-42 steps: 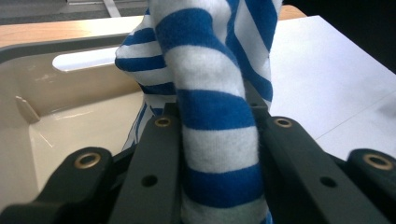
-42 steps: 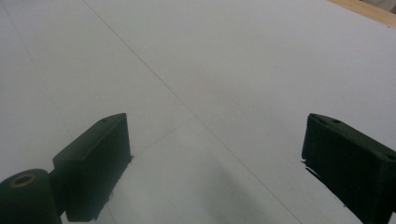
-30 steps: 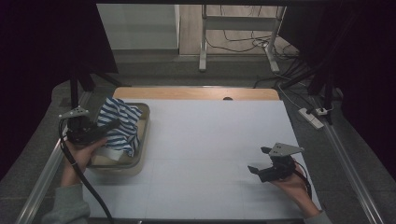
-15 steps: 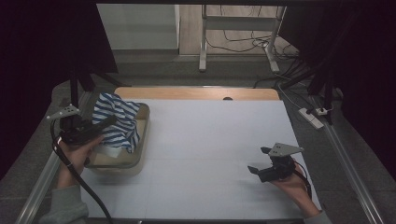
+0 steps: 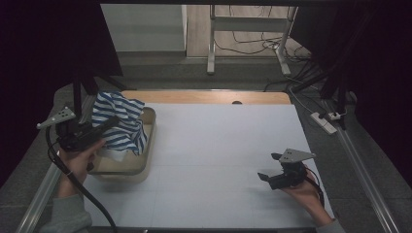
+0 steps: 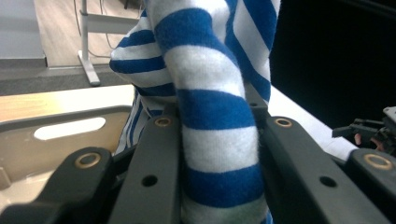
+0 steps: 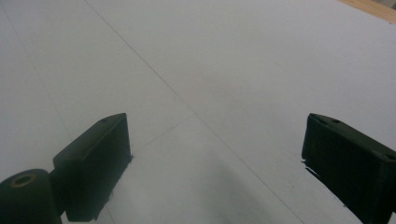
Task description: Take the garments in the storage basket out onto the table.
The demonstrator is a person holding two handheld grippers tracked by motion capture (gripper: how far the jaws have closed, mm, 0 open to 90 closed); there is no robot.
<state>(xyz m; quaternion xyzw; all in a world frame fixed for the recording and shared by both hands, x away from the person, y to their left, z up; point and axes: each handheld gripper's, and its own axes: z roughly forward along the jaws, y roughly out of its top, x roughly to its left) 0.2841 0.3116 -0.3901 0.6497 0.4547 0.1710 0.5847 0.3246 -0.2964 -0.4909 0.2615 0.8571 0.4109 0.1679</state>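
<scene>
Blue-and-white striped cloth point(image 5: 119, 121) now lifted higher above the beige tray point(image 5: 145, 160) at worktop's left edge, pinched firmly in left gripper point(image 5: 104, 125). Probably being pulled out. Right gripper point(image 5: 269, 167) unmoved near front-right corner, jaws wide, empty.

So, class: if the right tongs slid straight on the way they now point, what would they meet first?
Probably nothing soon: the right tongs stand open, aimed left across the bare white table. Much farther along sits the tray, though depth is unclear.
</scene>
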